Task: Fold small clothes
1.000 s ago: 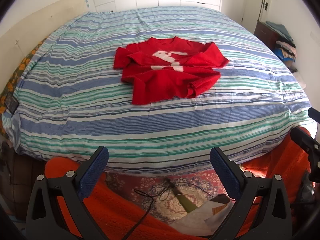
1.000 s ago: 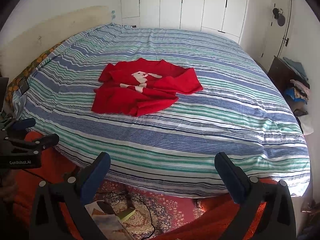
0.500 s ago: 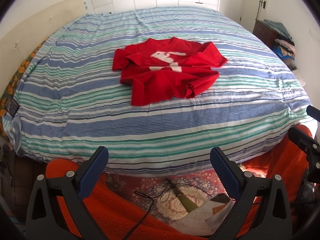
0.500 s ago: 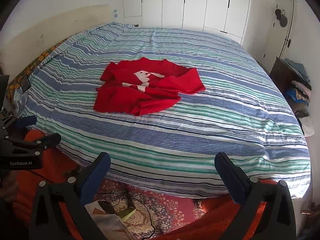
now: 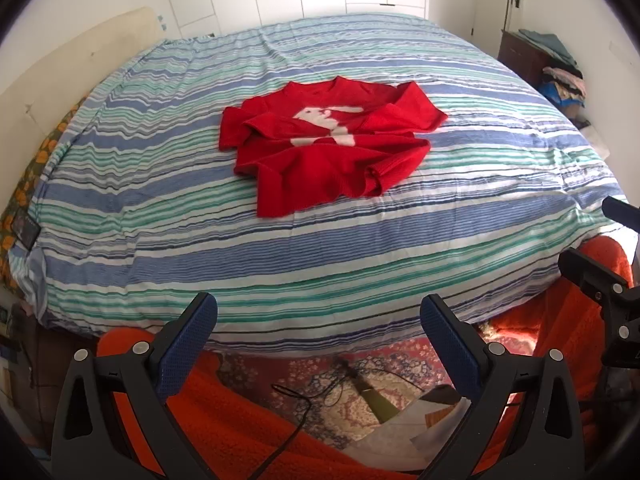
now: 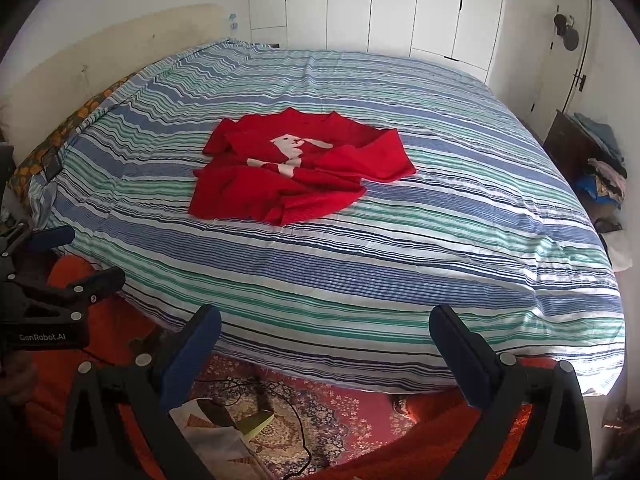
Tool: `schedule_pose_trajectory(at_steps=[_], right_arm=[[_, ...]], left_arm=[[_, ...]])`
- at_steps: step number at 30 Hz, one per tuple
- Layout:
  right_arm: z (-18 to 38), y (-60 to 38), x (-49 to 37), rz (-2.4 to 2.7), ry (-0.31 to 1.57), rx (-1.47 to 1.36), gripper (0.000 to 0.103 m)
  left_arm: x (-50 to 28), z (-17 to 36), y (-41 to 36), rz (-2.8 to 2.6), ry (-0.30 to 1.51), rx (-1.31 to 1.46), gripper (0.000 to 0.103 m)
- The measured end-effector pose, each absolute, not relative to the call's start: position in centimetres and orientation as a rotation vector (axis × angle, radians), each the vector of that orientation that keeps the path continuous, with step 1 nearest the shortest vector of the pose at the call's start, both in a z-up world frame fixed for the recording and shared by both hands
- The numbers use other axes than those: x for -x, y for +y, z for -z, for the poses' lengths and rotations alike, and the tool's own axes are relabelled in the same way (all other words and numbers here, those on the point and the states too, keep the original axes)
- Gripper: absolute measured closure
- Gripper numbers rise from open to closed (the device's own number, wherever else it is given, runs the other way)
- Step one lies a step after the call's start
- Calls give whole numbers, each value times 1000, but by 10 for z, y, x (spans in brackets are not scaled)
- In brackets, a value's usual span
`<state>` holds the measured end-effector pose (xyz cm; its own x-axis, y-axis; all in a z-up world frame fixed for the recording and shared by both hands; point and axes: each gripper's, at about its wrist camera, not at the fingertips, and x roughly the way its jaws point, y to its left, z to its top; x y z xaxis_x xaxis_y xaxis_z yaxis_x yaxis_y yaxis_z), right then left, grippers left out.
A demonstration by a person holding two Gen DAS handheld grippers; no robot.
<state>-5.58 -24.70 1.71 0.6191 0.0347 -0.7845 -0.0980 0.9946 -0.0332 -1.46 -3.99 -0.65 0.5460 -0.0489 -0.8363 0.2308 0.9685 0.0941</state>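
Left wrist view puts my left gripper (image 5: 318, 322) low over the near edge of the bed, its two blue-padded fingers (image 5: 186, 344) spread wide apart with nothing between them. From the right wrist view, my right gripper (image 6: 326, 332) is in the same state: fingers parted, empty, and held back short of the mattress.

What I have to fold is the small red knitted top with a white animal motif (image 5: 332, 152). It lies near the middle of the blue, green and white striped bedspread (image 5: 280, 256), well apart from both tools. It is rumpled: one sleeve is thrown across the chest, the lower hem is bunched and turned up in loose ridges, and part of the motif is covered by cloth.

I judge the folding as not begun. Nothing is squared or stacked. What is left is everything: reach in across the bedspread, pull the top flat, straighten the sleeves, then make the folds.

Below the grippers I can see a patterned red rug (image 6: 316, 408) with papers and a cable on it.
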Motion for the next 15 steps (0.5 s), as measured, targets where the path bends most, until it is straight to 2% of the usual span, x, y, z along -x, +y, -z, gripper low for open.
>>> schedule_pose_trajectory(at_steps=[15], right_arm=[[-23,-249,58,-37,862,79,0]], left_arm=[[5,10,-41,208,1008,-160,1]])
